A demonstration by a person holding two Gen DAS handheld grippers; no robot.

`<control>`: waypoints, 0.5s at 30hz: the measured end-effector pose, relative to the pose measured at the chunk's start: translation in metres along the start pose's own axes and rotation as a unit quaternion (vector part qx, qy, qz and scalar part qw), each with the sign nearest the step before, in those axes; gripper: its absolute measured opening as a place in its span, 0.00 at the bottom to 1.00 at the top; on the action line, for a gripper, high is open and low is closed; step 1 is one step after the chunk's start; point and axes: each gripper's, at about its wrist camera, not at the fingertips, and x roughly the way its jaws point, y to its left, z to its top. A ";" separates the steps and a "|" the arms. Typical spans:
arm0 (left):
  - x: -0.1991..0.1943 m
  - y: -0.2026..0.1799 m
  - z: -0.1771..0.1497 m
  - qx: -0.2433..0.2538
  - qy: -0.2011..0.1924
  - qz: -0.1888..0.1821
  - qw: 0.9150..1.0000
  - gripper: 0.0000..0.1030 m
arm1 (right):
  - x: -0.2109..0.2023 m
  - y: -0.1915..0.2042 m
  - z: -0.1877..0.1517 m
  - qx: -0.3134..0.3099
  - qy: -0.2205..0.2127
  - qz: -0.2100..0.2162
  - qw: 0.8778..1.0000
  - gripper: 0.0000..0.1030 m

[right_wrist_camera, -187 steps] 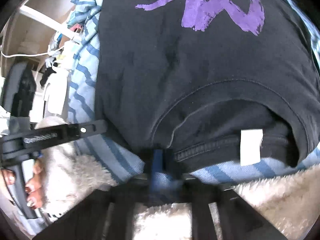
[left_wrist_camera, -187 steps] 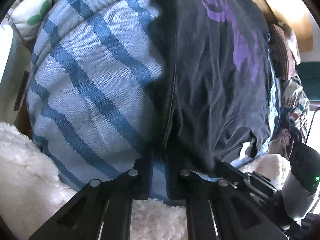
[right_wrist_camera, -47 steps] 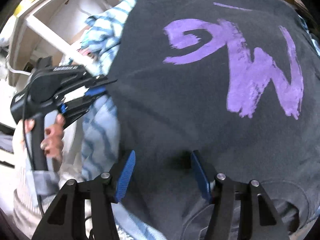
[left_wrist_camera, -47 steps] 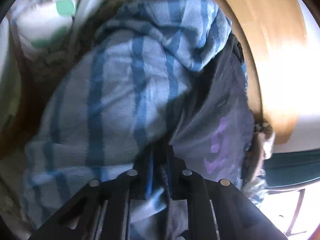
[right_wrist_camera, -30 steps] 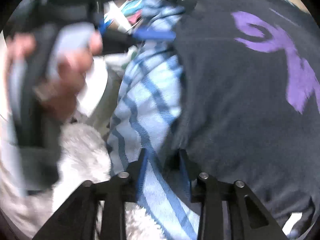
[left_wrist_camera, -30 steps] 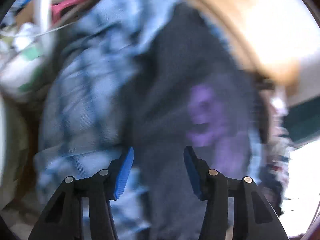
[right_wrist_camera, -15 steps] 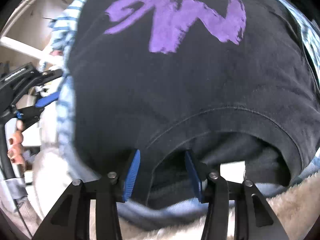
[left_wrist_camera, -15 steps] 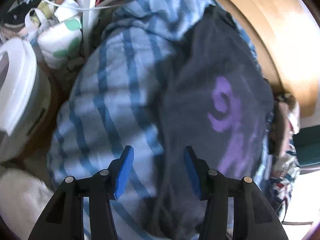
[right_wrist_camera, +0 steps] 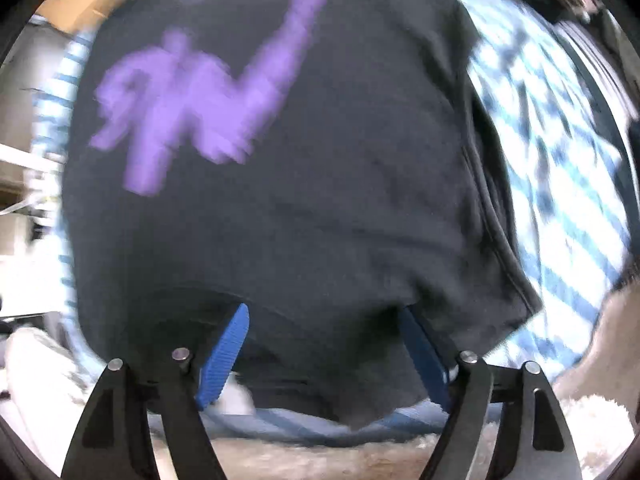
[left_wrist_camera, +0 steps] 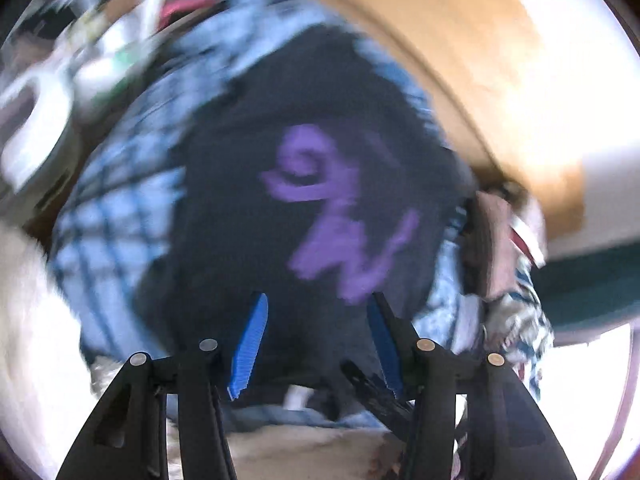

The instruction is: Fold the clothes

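Observation:
A black T-shirt point(left_wrist_camera: 248, 216) point(right_wrist_camera: 340, 200) with purple lettering lies flat on a blue-and-white striped cloth point(left_wrist_camera: 116, 208) point(right_wrist_camera: 560, 128). Both views are blurred by motion. My left gripper point(left_wrist_camera: 318, 304) is open above the shirt's near part, blue pads apart, nothing between them. My right gripper point(right_wrist_camera: 324, 312) is open too, its pads spread over the shirt's collar edge, holding nothing. Part of the other gripper shows dark between the left one's fingers.
White fluffy bedding point(left_wrist_camera: 36, 320) point(right_wrist_camera: 592, 412) lies under the cloth. A wooden board point(left_wrist_camera: 460, 52) runs along the far side. Crumpled patterned clothes point(left_wrist_camera: 508, 272) sit at the right in the left wrist view, and a white container point(left_wrist_camera: 36, 128) at the left.
Both grippers stay open and have swung across the shirt. The left one moved right, over the black shirt. The right one shifted so the striped cloth now shows at its right.

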 end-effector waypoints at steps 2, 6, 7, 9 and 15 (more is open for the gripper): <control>-0.014 -0.033 0.002 0.040 -0.014 -0.019 0.999 0.51 | -0.021 0.000 0.007 -0.014 -0.051 0.016 0.999 0.75; -0.009 -0.078 0.011 0.084 -0.032 -0.037 0.995 0.66 | -0.052 -0.050 0.032 0.065 -0.127 0.082 0.986 0.42; -0.006 -0.089 0.014 0.095 -0.036 -0.038 0.994 0.74 | -0.055 -0.068 0.038 0.097 -0.131 0.086 0.983 0.44; 0.027 -0.103 0.019 0.115 -0.014 -0.012 0.993 0.74 | -0.059 -0.104 0.051 0.154 -0.138 0.093 0.974 0.49; 0.192 -0.122 0.035 0.161 0.141 0.120 0.969 0.74 | -0.035 -0.163 0.107 0.211 -0.138 0.101 0.962 0.60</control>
